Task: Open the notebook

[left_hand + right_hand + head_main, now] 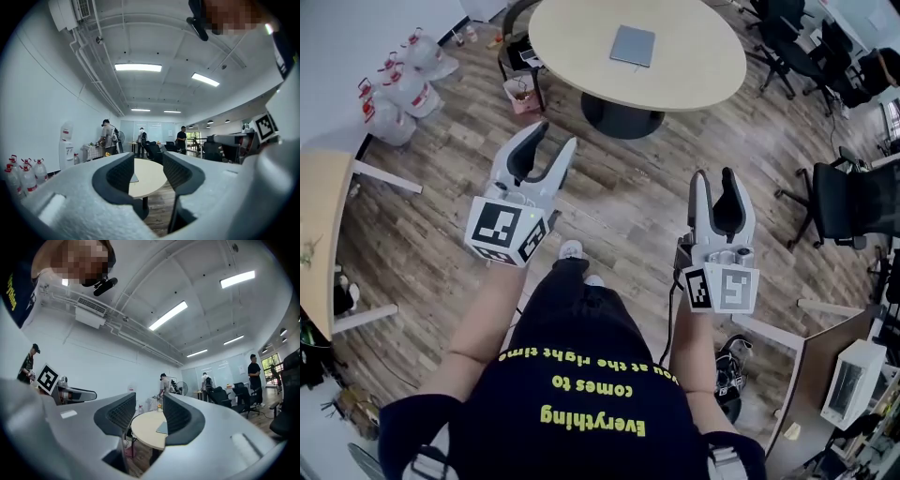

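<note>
A grey closed notebook (633, 45) lies flat on the round beige table (694, 75) at the far end of the room. Both grippers are held in the air over the wooden floor, well short of the table. My left gripper (554, 139) is open with nothing between its jaws. My right gripper (719, 175) is open and empty too. In the left gripper view the table (149, 176) shows through the gap of the left gripper (148, 165). In the right gripper view the notebook (163, 428) lies on the table (146, 427), seen beyond the right gripper (149, 405).
Several water bottles (394, 89) stand by the left wall, and a pink bin (522, 94) sits beside the table. Black office chairs (844, 202) stand at the right, a desk (319, 234) at the left. People (108, 136) stand far off near a water dispenser (66, 146).
</note>
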